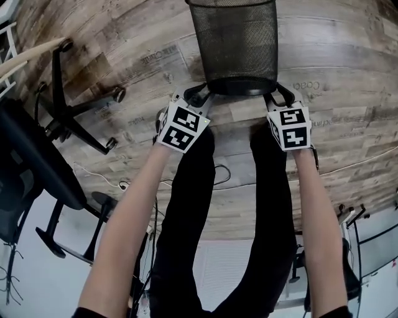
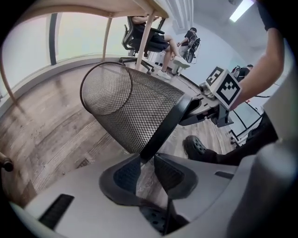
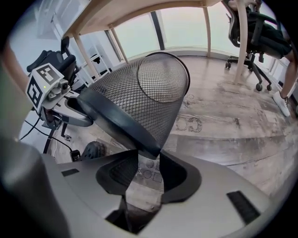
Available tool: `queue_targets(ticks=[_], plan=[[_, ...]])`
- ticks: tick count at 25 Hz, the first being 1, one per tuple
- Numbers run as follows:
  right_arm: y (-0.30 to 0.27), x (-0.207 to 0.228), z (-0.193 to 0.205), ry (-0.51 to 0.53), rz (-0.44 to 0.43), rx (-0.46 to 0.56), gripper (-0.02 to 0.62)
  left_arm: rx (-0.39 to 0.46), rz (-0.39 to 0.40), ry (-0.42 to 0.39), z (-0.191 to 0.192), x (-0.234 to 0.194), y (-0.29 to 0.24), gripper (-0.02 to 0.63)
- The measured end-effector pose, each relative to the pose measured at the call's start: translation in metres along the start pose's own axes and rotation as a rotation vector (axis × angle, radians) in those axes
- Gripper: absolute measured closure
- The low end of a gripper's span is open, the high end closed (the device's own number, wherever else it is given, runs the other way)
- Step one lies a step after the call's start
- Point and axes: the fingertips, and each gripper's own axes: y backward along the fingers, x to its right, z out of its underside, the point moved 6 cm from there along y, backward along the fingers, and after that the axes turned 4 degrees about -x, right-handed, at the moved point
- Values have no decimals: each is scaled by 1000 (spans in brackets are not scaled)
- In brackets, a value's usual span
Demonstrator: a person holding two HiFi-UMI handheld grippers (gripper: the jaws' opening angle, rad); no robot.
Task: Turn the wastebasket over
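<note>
A person stands on a wood-plank floor [image 1: 124,56] and reaches down with both bare arms, a hand-held tool in each fist. Between the two tools is a black wire-mesh wastebasket [image 1: 236,43], just in front of the person's black-trousered legs [image 1: 193,211]. The basket is tipped over on a slant: its thick, dark rim faces the person, low and close to the feet, and its round closed bottom points away and upward. I cannot tell whether any part of it touches the floor.

The left tool [image 1: 198,94] is clenched on the rim at the person's left side; seen from that tool, the dark band of the rim runs straight down into the narrow gap between its two padded jaws. The right tool [image 1: 280,93] grips the opposite side of the rim in the same way, with the rim's edge pinched between the jaw tips. Each tool carries a white cube with black square markers, facing up.

A black office chair [image 1: 74,112] on castors stands to the person's left, and a pale wooden desk [image 3: 139,14] rises beyond the basket
</note>
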Motion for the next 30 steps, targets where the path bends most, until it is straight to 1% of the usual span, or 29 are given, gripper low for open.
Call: queue_targets(ticks=[5, 9, 12, 16, 19, 23, 29, 30], plan=[[-17, -1, 15, -11, 11, -9, 440, -27, 14, -3, 15, 3, -17, 503], [-26, 0, 18, -8, 16, -17, 440, -41, 20, -26, 20, 4, -30, 503], [-36, 3, 22, 17, 25, -19, 440, -44, 14, -27, 26, 3, -38, 502], [-43, 3, 22, 26, 12, -28, 440, -55, 6, -34, 31, 1, -49, 502], [-45, 3, 22, 28, 5, -32, 439, -60, 4, -20, 33, -1, -51, 502], [-49, 4, 27, 33, -8, -54, 430, -81, 24, 19, 36, 0, -54, 506], [-44, 4, 24, 37, -23, -54, 416, -87, 28, 31, 35, 1, -54, 514], [-42, 4, 24, 41, -30, -55, 403, -90, 31, 34, 34, 1, -54, 519]])
